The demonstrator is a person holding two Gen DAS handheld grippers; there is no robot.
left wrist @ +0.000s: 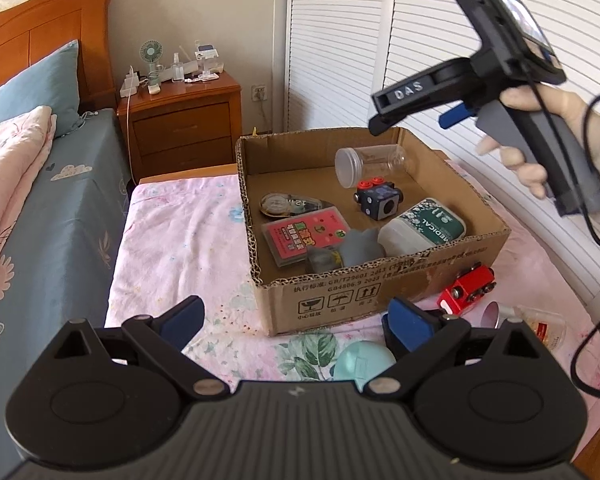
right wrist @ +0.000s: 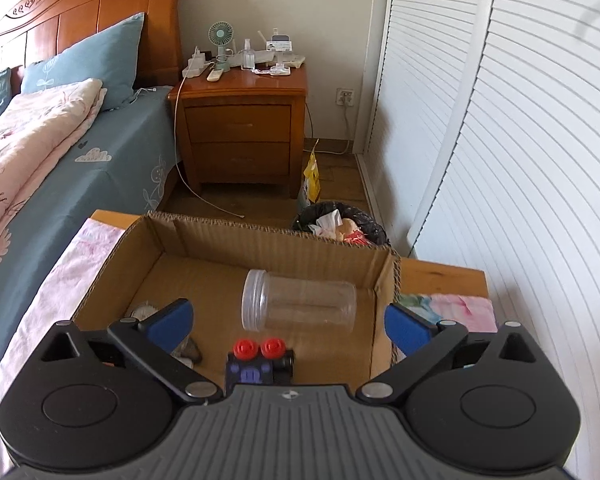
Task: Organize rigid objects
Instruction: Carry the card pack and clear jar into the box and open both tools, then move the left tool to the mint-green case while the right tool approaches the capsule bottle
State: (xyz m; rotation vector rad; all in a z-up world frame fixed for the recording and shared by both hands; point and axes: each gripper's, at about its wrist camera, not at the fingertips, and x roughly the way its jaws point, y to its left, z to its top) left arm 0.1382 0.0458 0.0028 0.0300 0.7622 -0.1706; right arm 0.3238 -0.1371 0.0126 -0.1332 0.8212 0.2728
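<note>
An open cardboard box [left wrist: 380, 284] sits on a pink flowered cloth. A clear lidded jar [left wrist: 370, 164] lies on its side inside, beside a blue cube toy [left wrist: 378, 198] with red buttons, a green and white tin [left wrist: 424, 228], a pink card case [left wrist: 300, 238] and a tape dispenser [left wrist: 290, 204]. A red toy car [left wrist: 466, 290], a teal round object [left wrist: 360, 362] and a small clear bottle [left wrist: 540, 326] lie outside, near the box front. My left gripper [left wrist: 296, 322] is open and empty before the box. My right gripper [right wrist: 290, 328] hangs open above the jar [right wrist: 300, 304] and cube toy [right wrist: 260, 364], holding nothing.
A bed [left wrist: 40, 200] with blue sheets runs along the left. A wooden nightstand [right wrist: 240, 128] stands behind the box, and a lined waste bin [right wrist: 340, 228] is beyond its far wall. White louvred doors [right wrist: 520, 160] close off the right side. A gloved hand [left wrist: 536, 136] holds the right gripper, trailing a black cable.
</note>
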